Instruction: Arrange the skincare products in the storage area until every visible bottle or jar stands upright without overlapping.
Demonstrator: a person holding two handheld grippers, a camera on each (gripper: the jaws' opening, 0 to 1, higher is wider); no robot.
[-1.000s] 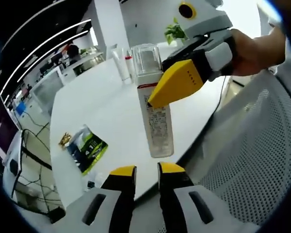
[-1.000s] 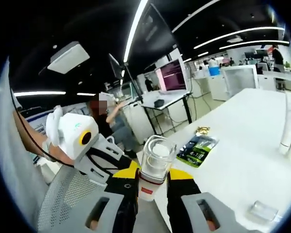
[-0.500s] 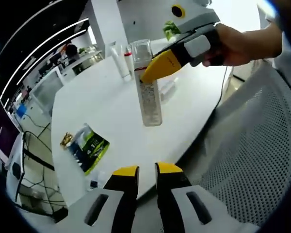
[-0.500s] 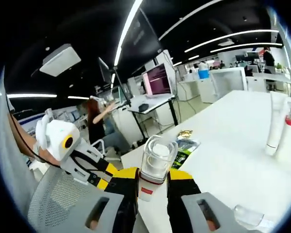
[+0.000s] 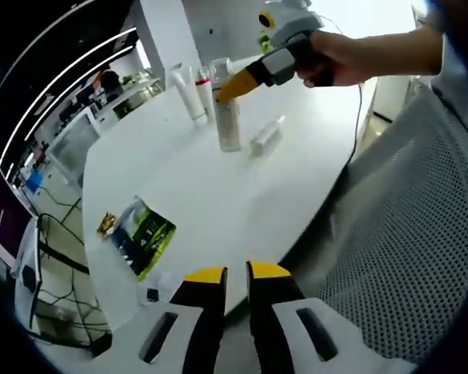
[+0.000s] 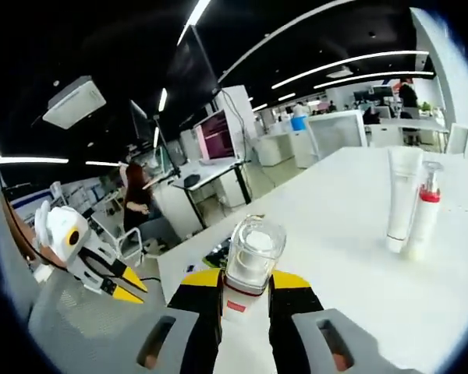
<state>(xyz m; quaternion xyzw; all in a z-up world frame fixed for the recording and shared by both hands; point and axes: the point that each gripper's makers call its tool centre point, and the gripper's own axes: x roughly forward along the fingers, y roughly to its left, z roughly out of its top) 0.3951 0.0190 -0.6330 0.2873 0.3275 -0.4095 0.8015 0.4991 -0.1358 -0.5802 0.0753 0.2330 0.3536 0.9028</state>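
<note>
1. Right gripper (image 6: 246,287): its yellow-tipped jaws are clamped on the neck of a clear bottle (image 6: 250,255), just below the see-through cap with its white inner top. A red band on the bottle sits right between the jaws.
2. In the left gripper view, the same right gripper (image 5: 242,78), gripped by a person's hand (image 5: 339,58), holds the clear bottle (image 5: 227,117) upright, its base at or just above the white table (image 5: 218,195); contact cannot be judged.
3. Just behind the bottle stand a white tube (image 5: 186,93) and a pump bottle with a red collar (image 5: 205,92), both upright and side by side.
4. In the right gripper view the white tube (image 6: 402,199) and the pump bottle (image 6: 423,210) stand close together, well apart from the held bottle.
5. A small clear bottle (image 5: 267,134) lies on its side on the table just beside the held one.
6. A green packet (image 5: 143,236) lies flat near the table's edge, with a small gold item (image 5: 104,224) just beside it.
7. Left gripper (image 5: 228,276): jaws narrow, only a slim gap, nothing between them. It hovers off the table's edge, above a mesh chair (image 5: 405,234).
8. In the right gripper view the left gripper (image 6: 121,284) is at far left; there its jaw state cannot be told.
</note>
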